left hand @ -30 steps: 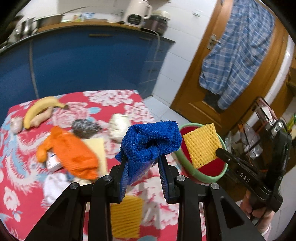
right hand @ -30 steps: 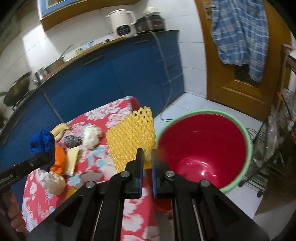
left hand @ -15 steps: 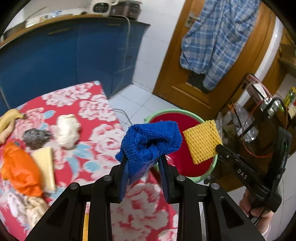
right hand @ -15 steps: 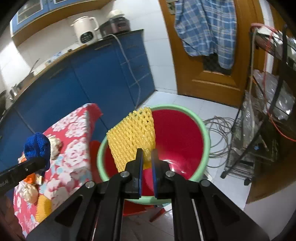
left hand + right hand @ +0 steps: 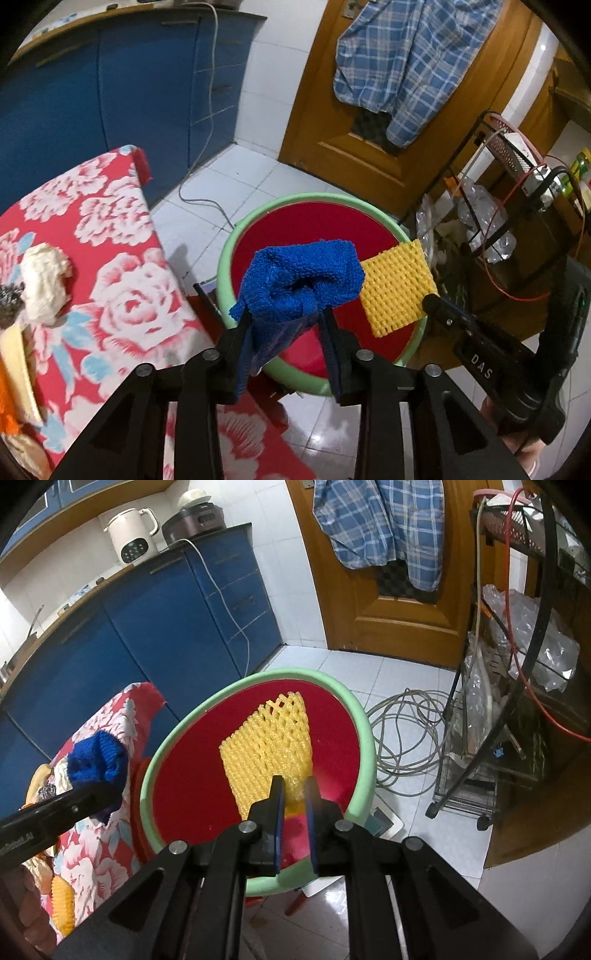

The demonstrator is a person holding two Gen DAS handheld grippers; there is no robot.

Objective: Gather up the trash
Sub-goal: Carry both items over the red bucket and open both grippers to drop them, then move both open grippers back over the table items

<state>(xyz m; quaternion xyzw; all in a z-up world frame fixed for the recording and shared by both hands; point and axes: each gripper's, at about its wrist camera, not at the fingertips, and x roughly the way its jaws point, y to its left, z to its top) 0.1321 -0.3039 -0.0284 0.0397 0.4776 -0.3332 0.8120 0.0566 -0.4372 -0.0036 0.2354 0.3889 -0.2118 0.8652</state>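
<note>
A blue knitted cloth [image 5: 303,277] sits between the jaws of my left gripper [image 5: 284,317], which are opening. It leans on the left finger, and a gap shows beside the right finger. My right gripper [image 5: 293,786] pinches the lower edge of a yellow foam net [image 5: 269,749], and its jaws are opening too. Both grippers hang over a red bin with a green rim [image 5: 354,709], which stands on the floor beside the table [image 5: 110,280]. The left wrist view shows the net [image 5: 395,288] over the bin's right rim [image 5: 225,266]. The cloth [image 5: 98,760] hangs near the bin's left rim.
On the red flowered tablecloth lie a white crumpled lump [image 5: 44,280], a steel scourer [image 5: 9,299], a pale yellow piece [image 5: 14,362] and another yellow net [image 5: 62,901]. A wire rack [image 5: 517,701] and coiled cable [image 5: 402,738] stand right of the bin. Blue cabinets [image 5: 166,627] lie behind.
Both grippers have swung right from over the table to above the bin and sunk a little. The left jaws have widened around the cloth, and the right jaws show a slightly wider gap.
</note>
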